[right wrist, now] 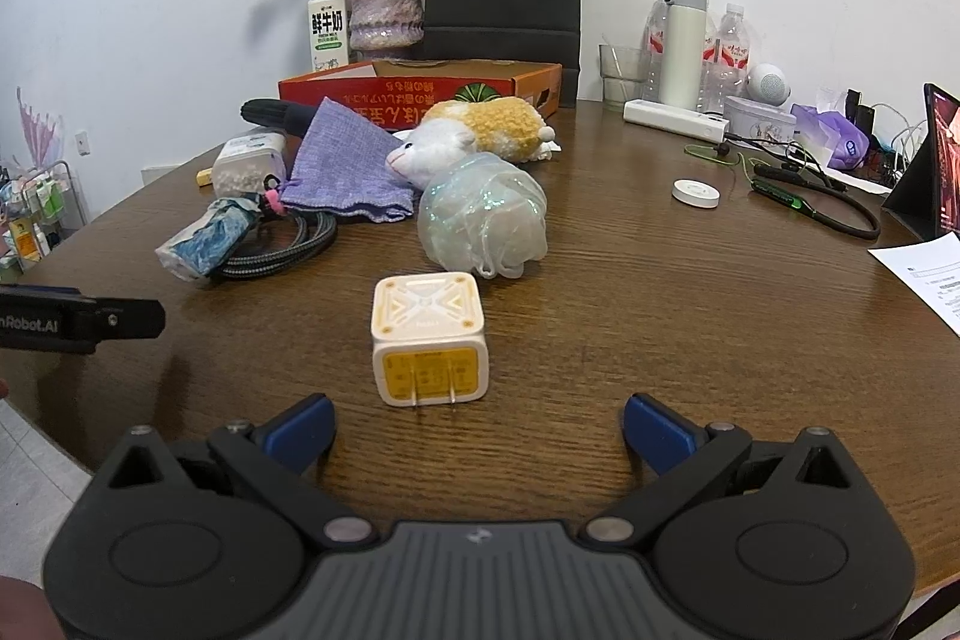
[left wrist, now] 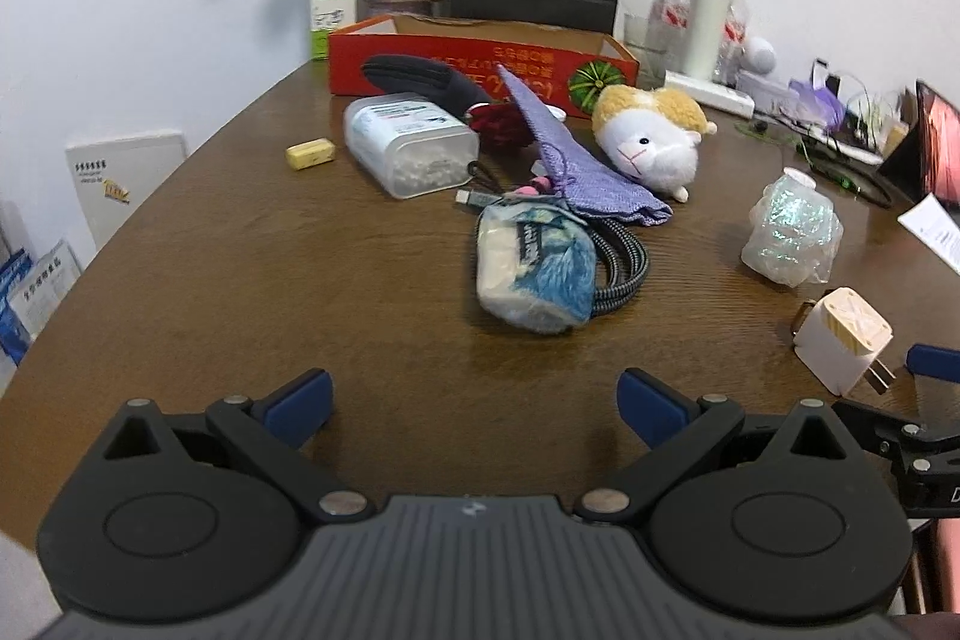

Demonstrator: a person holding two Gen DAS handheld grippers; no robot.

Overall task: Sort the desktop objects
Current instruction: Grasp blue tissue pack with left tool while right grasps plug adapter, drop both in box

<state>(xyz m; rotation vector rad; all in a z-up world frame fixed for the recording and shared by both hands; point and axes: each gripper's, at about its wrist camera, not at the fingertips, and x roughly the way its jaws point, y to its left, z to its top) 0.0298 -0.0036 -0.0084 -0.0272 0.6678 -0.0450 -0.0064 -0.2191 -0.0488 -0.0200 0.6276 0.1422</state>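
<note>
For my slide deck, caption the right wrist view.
Open right gripper faces a white plug cube on a cluttered wooden table.

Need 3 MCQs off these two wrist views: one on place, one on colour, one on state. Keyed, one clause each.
1. What lies just ahead of the right gripper?
A. plug adapter
B. milk carton
C. glass

2. What colour is the open cardboard box?
A. blue
B. red
C. white

3. How do the left gripper's jaws stand?
A. shut on a cable
B. shut, empty
C. open, empty

Key:
1 A: the adapter lies on the table just beyond the open fingers, prongs toward the camera.
2 B: its printed side is red.
3 C: the blue pads stand wide apart over bare wood.
</note>
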